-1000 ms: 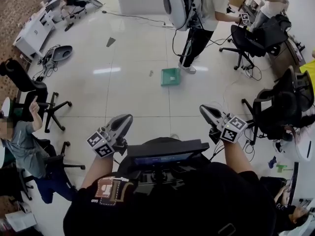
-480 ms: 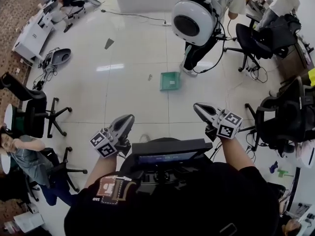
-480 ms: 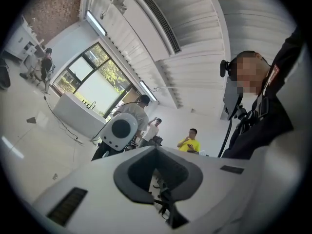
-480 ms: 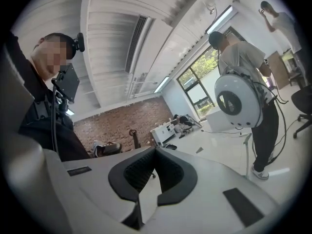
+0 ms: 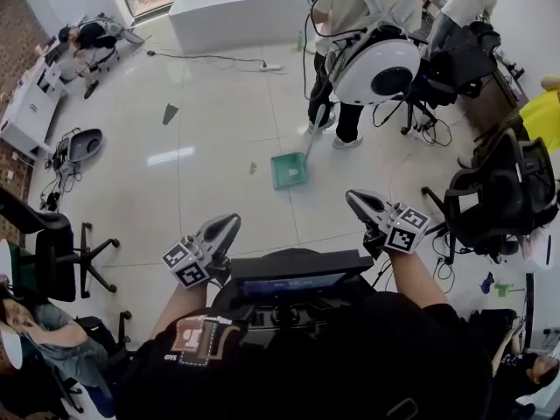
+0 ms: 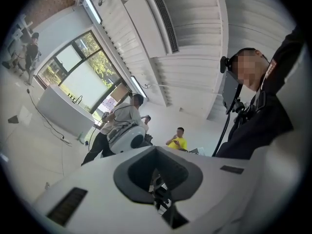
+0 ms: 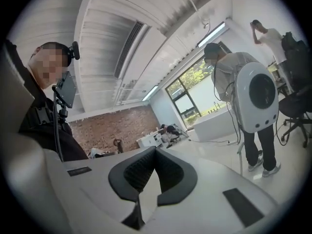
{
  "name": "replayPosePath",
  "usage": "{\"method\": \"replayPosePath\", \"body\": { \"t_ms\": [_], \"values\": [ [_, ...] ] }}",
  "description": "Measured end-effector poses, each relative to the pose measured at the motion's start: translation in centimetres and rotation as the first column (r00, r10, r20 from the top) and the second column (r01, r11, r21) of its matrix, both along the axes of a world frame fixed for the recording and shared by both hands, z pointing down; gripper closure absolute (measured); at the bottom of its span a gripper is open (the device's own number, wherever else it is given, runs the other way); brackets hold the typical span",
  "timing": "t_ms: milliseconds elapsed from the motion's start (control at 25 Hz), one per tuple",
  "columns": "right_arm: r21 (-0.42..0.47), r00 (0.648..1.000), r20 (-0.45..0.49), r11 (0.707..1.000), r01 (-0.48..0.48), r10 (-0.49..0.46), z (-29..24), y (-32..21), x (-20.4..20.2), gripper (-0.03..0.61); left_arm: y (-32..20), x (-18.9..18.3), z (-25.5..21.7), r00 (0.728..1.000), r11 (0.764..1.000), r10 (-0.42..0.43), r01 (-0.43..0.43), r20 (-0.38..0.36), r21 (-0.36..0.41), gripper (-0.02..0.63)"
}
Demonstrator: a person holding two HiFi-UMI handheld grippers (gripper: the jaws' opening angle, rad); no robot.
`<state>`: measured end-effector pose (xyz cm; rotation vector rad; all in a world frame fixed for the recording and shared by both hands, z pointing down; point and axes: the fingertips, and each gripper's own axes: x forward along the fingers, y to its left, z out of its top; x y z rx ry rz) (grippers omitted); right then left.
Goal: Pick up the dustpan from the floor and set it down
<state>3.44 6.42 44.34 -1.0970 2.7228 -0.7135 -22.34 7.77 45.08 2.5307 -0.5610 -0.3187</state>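
Observation:
The green dustpan (image 5: 288, 171) lies on the pale tiled floor ahead of me, its long handle (image 5: 311, 136) slanting up toward a standing person. My left gripper (image 5: 228, 222) is held low at the left, well short of the dustpan, jaws together and empty. My right gripper (image 5: 353, 199) hovers at the right, also short of the dustpan and a little right of it, shut on nothing. In the left gripper view the jaws (image 6: 156, 151) point out into the room. In the right gripper view the closed jaws (image 7: 155, 153) point the same way. Neither gripper view shows the dustpan.
A person wearing a round white backpack unit (image 5: 378, 71) stands just behind and right of the dustpan. Black office chairs (image 5: 495, 201) crowd the right side, and another chair (image 5: 54, 254) stands at the left. A white counter (image 5: 238, 10) and floor cables (image 5: 210, 58) lie farther back.
I have moved forward, so the dustpan sits nearer and more to the left in the head view. The person with the white backpack has turned. Both grippers stay shut.

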Motion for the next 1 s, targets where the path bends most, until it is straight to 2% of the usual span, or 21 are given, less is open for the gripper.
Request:
{"method": "replayPosePath", "body": {
  "t_ms": [400, 680, 840, 1000],
  "values": [
    [-0.008, 0.998, 0.003, 0.998, -0.059, 0.059, -0.8, -6.2, -9.3, 0.563, -6.4, -10.2, 0.0, 0.999, 1.0, 0.027, -0.027, -0.019, -0.013, 0.597],
    [-0.044, 0.994, -0.043, 0.994, -0.102, 0.1, 1.4, -12.1, -9.6, 0.561, -11.0, -13.9, 1.1, 1.0, 1.0, 0.007, -0.007, -0.011, -0.017, 0.597],
    [-0.1, 0.991, -0.081, 0.989, -0.112, 0.105, 4.3, -16.2, -8.2, 0.561, -14.5, -13.6, 1.7, 1.0, 1.0, -0.009, 0.009, 0.002, -0.011, 0.597],
    [-0.145, 0.991, -0.083, 0.983, -0.113, 0.102, 8.1, -23.1, -3.0, 0.56, -20.0, -9.1, 2.6, 0.999, 1.0, -0.022, 0.022, 0.031, -0.004, 0.597]
  ]
}}
